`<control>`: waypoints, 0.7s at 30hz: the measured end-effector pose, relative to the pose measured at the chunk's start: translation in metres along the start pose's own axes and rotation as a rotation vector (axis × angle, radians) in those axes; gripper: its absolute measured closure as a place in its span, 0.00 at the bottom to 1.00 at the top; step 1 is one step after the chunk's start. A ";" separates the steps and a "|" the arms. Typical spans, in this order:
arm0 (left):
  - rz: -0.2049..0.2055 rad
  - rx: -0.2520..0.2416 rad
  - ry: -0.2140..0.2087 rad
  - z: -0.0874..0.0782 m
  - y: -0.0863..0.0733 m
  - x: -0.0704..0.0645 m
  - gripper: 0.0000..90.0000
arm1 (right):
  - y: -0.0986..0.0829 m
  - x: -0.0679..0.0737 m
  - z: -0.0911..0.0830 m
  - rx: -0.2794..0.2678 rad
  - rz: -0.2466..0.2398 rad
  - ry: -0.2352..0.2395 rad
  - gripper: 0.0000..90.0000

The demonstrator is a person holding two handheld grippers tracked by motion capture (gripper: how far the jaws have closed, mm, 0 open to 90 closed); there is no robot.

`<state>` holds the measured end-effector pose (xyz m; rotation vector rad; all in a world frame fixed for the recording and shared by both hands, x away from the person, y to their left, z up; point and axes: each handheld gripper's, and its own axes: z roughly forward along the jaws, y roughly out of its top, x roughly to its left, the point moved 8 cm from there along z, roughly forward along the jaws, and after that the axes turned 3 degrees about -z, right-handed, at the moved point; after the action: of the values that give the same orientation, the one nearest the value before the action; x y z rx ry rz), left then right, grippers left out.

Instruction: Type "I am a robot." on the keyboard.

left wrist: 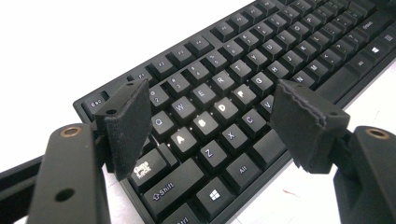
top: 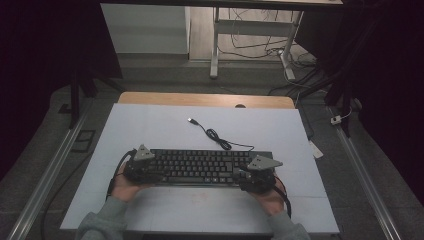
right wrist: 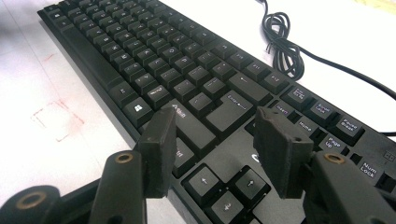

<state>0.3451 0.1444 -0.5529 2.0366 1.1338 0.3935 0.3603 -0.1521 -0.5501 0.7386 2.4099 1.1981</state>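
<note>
the black keyboard [top: 200, 166] lies flat on the white desk [top: 150, 130]. the left gripper [left wrist: 212, 119] hovers spread over its left keys, the right gripper [right wrist: 215, 142] spread above the arrow keys.

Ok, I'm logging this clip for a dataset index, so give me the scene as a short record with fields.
surface: white table top
object: black keyboard, lying flat
cable: keyboard cable, loosely coiled behind the keyboard, plug end free
left gripper: open, over the A-S-D keys
right gripper: open, over the arrow-key end
</note>
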 end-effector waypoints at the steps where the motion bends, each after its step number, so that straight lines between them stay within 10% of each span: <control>1: -0.001 -0.003 -0.001 0.000 0.000 0.000 0.32 | 0.000 0.000 0.000 -0.001 -0.003 -0.001 0.55; 21: -0.012 -0.067 -0.100 -0.004 0.010 -0.020 0.50 | -0.001 -0.002 0.001 0.009 -0.002 -0.007 0.55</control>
<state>0.3376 0.1270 -0.5416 1.9680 1.0575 0.3163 0.3620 -0.1527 -0.5510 0.7414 2.4112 1.1834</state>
